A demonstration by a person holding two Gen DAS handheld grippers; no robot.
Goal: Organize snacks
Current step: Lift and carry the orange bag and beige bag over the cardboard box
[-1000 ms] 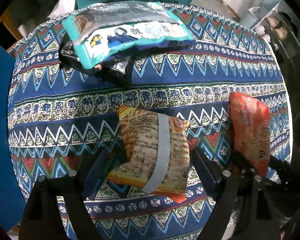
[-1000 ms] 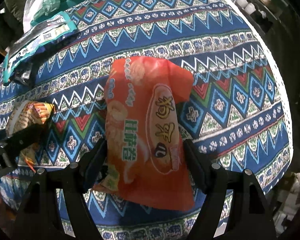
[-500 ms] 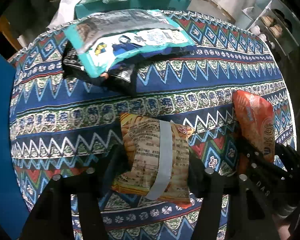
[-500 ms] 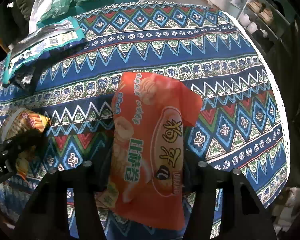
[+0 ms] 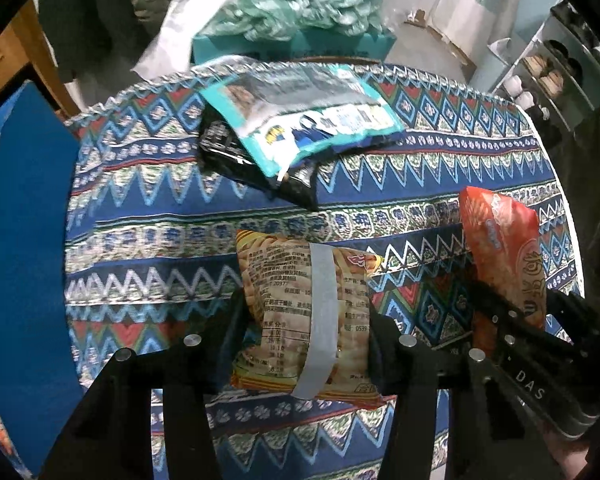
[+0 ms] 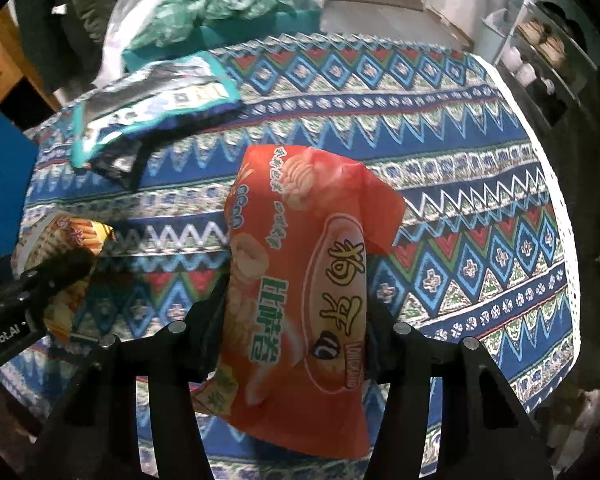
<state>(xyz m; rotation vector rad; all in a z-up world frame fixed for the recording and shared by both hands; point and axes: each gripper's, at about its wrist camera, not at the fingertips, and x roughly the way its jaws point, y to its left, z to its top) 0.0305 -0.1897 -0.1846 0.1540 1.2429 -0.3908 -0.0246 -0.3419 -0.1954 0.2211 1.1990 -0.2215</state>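
My left gripper (image 5: 306, 320) is shut on an orange-yellow snack bag (image 5: 300, 316) with a grey seam strip, held above the patterned tablecloth (image 5: 148, 216). My right gripper (image 6: 296, 312) is shut on a red snack bag (image 6: 300, 296) with yellow lettering, also lifted. The red bag shows at the right of the left wrist view (image 5: 504, 252); the orange bag shows at the left of the right wrist view (image 6: 64, 240). A teal-and-silver snack bag (image 5: 300, 120) lies on a black bag (image 5: 240, 160) at the far side of the table.
The round table's white edge (image 6: 568, 248) runs at the right. A teal box (image 5: 292, 46) under crumpled green plastic stands beyond the far edge. A blue panel (image 5: 20, 240) is at the left. Shelves (image 6: 548, 56) stand at the back right.
Both grippers have closed on their bags and lifted them off the cloth. Both views have risen and tilted up, showing more of the room beyond the table.
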